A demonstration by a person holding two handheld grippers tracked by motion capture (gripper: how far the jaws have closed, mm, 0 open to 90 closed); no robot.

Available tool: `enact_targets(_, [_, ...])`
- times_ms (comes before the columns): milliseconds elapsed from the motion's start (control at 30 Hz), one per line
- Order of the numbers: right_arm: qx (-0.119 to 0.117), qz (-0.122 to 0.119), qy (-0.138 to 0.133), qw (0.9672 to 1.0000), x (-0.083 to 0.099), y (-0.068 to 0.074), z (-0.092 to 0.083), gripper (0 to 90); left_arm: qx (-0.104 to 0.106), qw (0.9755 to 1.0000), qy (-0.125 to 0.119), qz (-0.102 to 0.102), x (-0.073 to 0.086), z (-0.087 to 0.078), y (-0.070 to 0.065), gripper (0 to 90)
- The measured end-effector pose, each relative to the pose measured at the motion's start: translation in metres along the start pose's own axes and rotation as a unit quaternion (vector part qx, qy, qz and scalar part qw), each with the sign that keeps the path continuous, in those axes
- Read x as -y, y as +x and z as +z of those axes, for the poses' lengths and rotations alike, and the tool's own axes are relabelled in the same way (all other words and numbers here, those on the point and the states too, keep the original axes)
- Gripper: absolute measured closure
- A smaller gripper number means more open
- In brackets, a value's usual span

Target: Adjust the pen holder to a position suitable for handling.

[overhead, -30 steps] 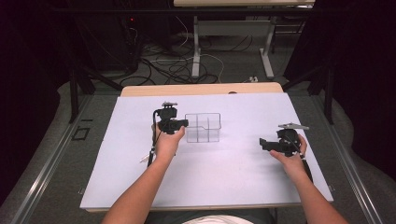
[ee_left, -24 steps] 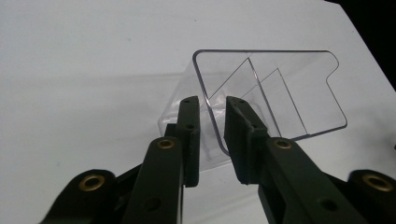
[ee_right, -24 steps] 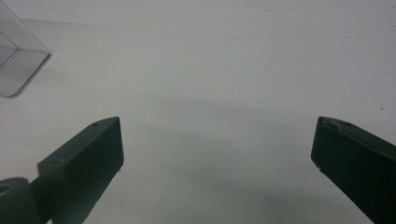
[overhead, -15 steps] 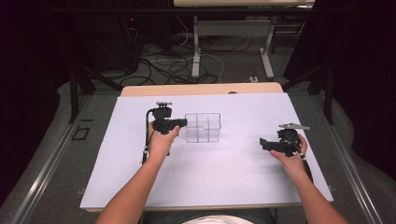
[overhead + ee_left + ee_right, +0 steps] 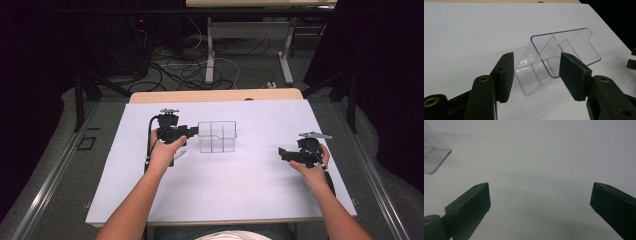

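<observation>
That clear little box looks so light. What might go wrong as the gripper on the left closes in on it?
The clear divided box sits between the left hand-held gripper's open jaws, untouched by them. Being light, it may slide or tip on the smooth white table if one jaw hits first. The right hand-held gripper is far off, so it cannot steady it.

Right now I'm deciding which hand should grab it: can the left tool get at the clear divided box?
Probably yes. The left tool is open with the clear box just ahead between its jaws, nothing between them.
</observation>
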State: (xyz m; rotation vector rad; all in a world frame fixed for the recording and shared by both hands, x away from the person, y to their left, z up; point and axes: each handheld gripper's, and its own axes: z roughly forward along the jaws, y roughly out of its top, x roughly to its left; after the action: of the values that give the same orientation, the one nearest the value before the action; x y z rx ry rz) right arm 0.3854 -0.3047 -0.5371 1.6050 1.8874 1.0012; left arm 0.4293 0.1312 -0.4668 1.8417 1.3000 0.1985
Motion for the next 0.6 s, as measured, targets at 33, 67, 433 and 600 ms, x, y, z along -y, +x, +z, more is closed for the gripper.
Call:
enact_targets(33, [0.0, 0.001, -0.001, 1.0, 0.0, 0.0, 0.0, 2.4, 0.0, 1.0, 0.0, 0.001, 0.001, -0.001, 0.001, 44.4])
enact_targets(67, [-0.001, 0.002, 0.0, 1.0, 0.0, 0.0, -0.001, 2.4, 0.0, 1.0, 0.0, 0.006, 0.001, -0.002, 0.003, 42.8])
enact_targets(433, [-0.001, 0.004, 0.0, 1.0, 0.0, -0.002, -0.002, 2.4, -0.037, 0.9973, -0.011, 0.063, 0.0, -0.022, 0.02, 32.8])
enact_targets(600, [-0.001, 0.006, 0.0, 1.0, -0.001, -0.001, 0.0, 2.4, -0.038, 0.9955, -0.007, 0.086, 0.003, -0.03, 0.026, 28.9])
